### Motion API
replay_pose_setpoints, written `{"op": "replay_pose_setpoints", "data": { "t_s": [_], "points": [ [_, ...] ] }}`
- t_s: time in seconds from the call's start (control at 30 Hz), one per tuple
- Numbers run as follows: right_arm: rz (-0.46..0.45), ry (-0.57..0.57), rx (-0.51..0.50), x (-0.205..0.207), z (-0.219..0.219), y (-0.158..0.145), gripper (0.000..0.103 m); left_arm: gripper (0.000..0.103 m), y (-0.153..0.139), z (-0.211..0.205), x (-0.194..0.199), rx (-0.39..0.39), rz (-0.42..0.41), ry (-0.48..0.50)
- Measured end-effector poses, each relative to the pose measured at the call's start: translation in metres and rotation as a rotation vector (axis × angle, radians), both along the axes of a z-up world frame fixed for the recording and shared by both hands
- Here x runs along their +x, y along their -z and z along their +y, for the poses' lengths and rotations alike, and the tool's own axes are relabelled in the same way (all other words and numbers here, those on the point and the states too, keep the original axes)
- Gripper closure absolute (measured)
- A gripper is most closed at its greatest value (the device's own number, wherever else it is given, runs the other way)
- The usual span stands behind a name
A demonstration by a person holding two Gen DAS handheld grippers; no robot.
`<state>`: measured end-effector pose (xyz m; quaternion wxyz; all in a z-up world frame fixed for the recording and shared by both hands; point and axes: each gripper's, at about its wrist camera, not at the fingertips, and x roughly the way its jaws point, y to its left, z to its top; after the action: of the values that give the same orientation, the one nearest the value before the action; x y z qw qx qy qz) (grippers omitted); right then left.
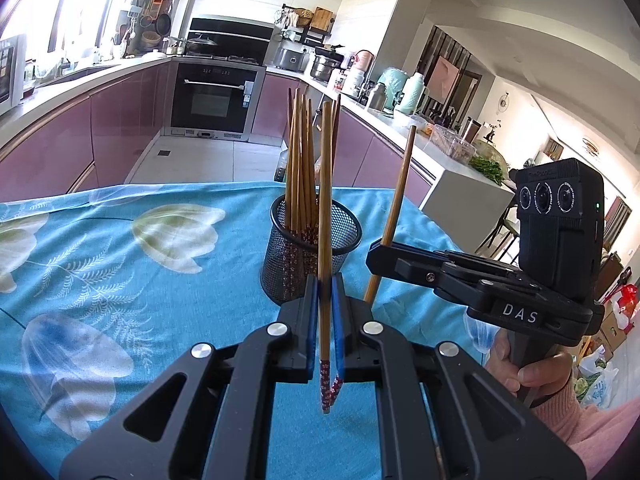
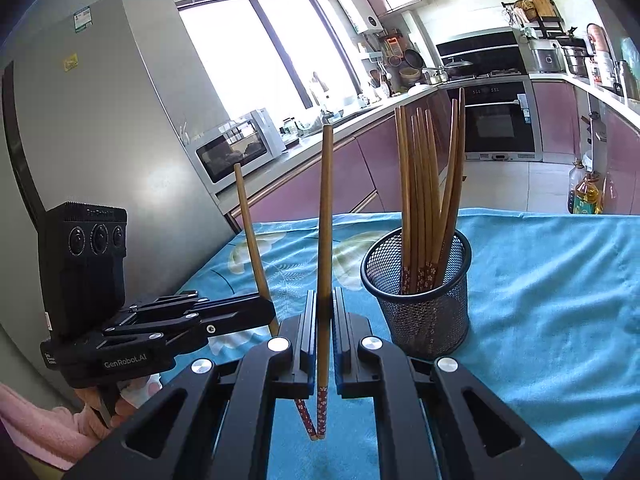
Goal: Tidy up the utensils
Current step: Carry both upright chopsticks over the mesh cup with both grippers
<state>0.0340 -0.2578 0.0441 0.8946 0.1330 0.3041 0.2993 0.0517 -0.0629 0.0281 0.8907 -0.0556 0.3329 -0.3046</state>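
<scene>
Two grippers, each pinching one chopstick, w/ a mesh cup as landmark.

Left gripper (image 1: 325, 300): jaws pressed together on a chopstick (image 1: 325, 208), held near upright just in front of the cup (image 1: 304, 256). Wood end points up and overlaps the cup in the left view; red patterned end hangs below the pads. A second red patterned tip shows beside it below the jaws; whose it is, cannot tell.

Right gripper (image 2: 324, 312): jaws closed on a second chopstick (image 2: 325, 216), also near upright, left of the cup (image 2: 424, 292) in the right view. Red patterned end sticks out under the fingers.

Cross-views: right gripper (image 1: 378, 258) appears right of the cup in the left view, its chopstick (image 1: 396, 208) leaning slightly; a hand (image 1: 528, 364) in a pink sleeve grips its handle. Left gripper (image 2: 260, 308) appears well left of the cup in the right view, its chopstick (image 2: 252, 240) tilted.

Cup: black wire mesh, upright on a blue floral cloth (image 1: 120, 260), holding a bundle of chopsticks (image 2: 428, 184), wood ends up, patterned ends at the bottom. Approx. eight or so; exact count unclear.
</scene>
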Motion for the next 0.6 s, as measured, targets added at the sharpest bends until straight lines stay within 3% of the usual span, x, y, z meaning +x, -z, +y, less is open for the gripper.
{"op": "replay_pose_setpoints", "data": {
  "t_s": [0.6],
  "points": [
    [-0.019,0.005,-0.002,0.002,-0.0023,-0.0083,0.097,0.096,-0.0093,-0.0046,-0.0002,0.009,-0.023,0.001]
  ]
}}
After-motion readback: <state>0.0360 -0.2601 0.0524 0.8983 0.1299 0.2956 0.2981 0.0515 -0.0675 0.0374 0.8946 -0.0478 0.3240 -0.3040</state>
